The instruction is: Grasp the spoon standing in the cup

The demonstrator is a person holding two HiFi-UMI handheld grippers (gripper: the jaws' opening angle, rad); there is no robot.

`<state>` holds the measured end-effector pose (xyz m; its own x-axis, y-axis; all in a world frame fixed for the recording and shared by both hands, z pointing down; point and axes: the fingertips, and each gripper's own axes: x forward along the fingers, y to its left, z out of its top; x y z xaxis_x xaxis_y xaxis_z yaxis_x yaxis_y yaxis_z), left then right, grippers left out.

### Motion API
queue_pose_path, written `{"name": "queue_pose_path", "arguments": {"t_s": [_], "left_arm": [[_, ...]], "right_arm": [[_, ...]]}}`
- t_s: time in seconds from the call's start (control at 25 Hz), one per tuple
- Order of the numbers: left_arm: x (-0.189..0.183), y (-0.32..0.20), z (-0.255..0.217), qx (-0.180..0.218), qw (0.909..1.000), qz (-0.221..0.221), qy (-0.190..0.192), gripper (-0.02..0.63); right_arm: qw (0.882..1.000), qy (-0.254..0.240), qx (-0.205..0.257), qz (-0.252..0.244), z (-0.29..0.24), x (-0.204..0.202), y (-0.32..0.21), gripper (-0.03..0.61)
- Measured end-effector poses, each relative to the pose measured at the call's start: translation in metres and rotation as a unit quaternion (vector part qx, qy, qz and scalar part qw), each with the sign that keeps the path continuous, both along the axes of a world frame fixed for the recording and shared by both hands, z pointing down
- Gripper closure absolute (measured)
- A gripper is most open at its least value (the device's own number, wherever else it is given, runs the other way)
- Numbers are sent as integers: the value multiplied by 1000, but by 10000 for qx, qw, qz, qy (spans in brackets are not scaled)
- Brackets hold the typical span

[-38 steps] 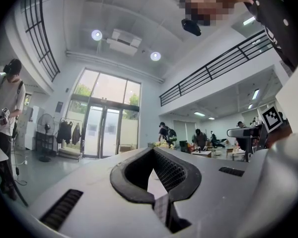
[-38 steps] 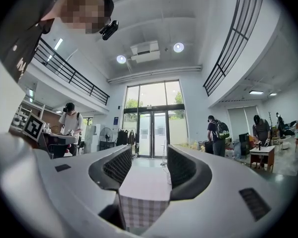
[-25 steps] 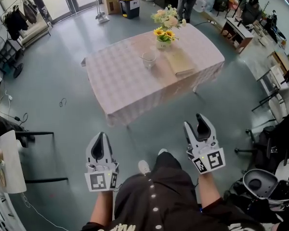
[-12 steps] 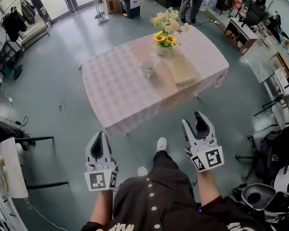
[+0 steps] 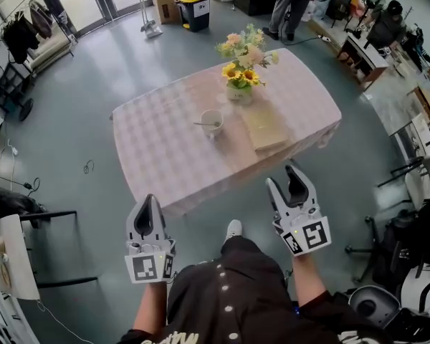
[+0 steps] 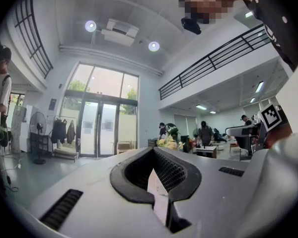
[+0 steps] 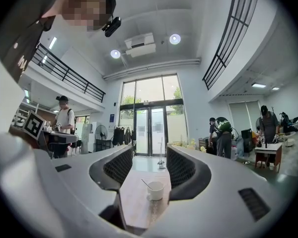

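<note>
A white cup (image 5: 211, 122) stands near the middle of a table under a pink checked cloth (image 5: 158, 142). A spoon (image 5: 203, 124) leans in it, handle to the left. Both grippers hang over the floor short of the table's near edge. My left gripper (image 5: 149, 201) is shut with nothing in it, its tips together (image 6: 153, 150). My right gripper (image 5: 285, 177) is open and empty. In the right gripper view, the cup (image 7: 155, 190) and spoon (image 7: 145, 183) show between the jaws (image 7: 149, 152), well ahead of them.
A vase of flowers (image 5: 239, 84) and a folded tan mat (image 5: 264, 126) sit just right of the cup. Chairs and stools stand at the right (image 5: 387, 242). A desk edge (image 5: 14, 256) is at the left. People stand beyond the table (image 5: 290, 2).
The table and cup have come nearer and shifted left in the head view as the person walks toward them. Both grippers hold the same pose and state.
</note>
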<state>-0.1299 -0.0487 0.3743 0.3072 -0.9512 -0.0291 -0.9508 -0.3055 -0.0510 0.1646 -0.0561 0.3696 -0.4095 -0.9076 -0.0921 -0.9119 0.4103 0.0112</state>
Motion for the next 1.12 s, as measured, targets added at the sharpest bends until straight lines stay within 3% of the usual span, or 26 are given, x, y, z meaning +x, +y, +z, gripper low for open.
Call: {"name": "queue_pose_path", "arguments": {"t_s": [0.24, 0.4, 0.76, 1.12], "left_arm": [[45, -40, -16, 226, 9990, 1, -395, 597], [62, -61, -13, 157, 9995, -128, -253, 597], [53, -99, 0, -78, 9989, -368, -284, 597], [41, -178, -5, 133, 9996, -231, -109, 597]], "right_arm": [[9998, -10, -10, -206, -6, 28, -52, 387], [9994, -16, -61, -353, -2, 42, -80, 387], [9978, -111, -235, -613, 17, 34, -132, 391], [9973, 52, -257, -681, 20, 10, -200, 393]]}}
